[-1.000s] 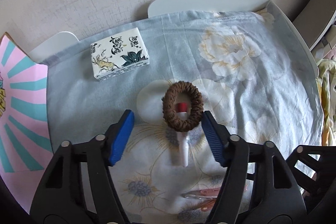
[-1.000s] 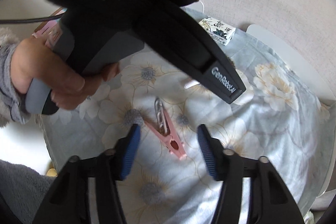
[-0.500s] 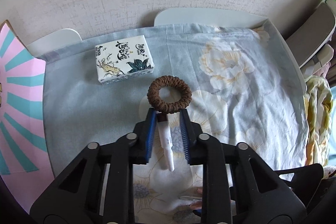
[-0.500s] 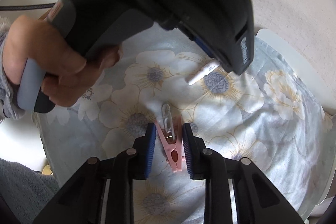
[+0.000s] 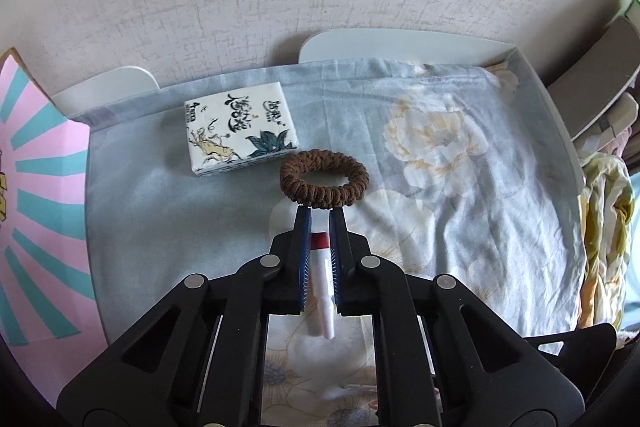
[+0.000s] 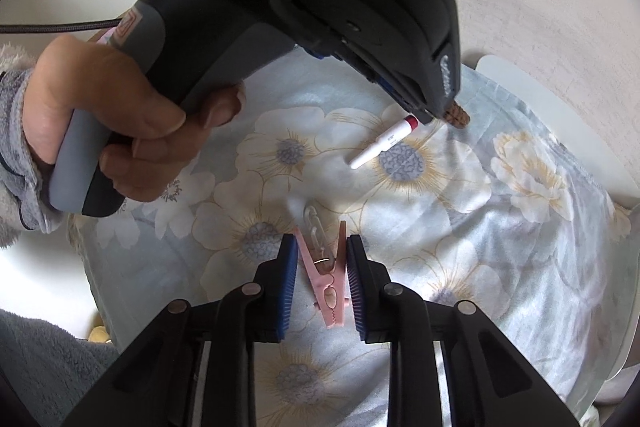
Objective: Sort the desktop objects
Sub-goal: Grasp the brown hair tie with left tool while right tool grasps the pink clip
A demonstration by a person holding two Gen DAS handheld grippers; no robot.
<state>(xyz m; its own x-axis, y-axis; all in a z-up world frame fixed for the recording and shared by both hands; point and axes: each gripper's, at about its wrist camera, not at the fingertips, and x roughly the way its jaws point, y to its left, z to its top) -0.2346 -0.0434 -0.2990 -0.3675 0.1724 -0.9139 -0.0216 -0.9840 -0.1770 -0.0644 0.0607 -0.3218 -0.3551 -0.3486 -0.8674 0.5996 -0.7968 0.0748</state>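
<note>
My left gripper [image 5: 320, 213] is shut on a white pen with a red band [image 5: 321, 275], which runs back between the blue pads toward the camera. Just beyond the fingertips lies a brown hair tie [image 5: 324, 183], and a printed tissue pack [image 5: 240, 129] sits further left. My right gripper [image 6: 322, 241] is shut on a pink clothespin [image 6: 328, 287]; its squeezed handles leave the far ends spread in a V. A clear paper clip [image 6: 316, 227] lies between those ends. The right wrist view also shows the pen [image 6: 384, 143] slanting down to the cloth.
A pale blue floral cloth [image 5: 460, 187] covers the white table [image 5: 400, 45]. Pink and teal striped paper [image 5: 36, 207] lies at the left, a yellow cloth [image 5: 604, 227] at the right. A hand in a grey fleecy sleeve [image 6: 120, 115] holds the left gripper's black housing [image 6: 360, 7].
The left jaws closed on the pen after drawing back from the hair tie. The right jaws closed on the clothespin, and its far ends spread apart.
</note>
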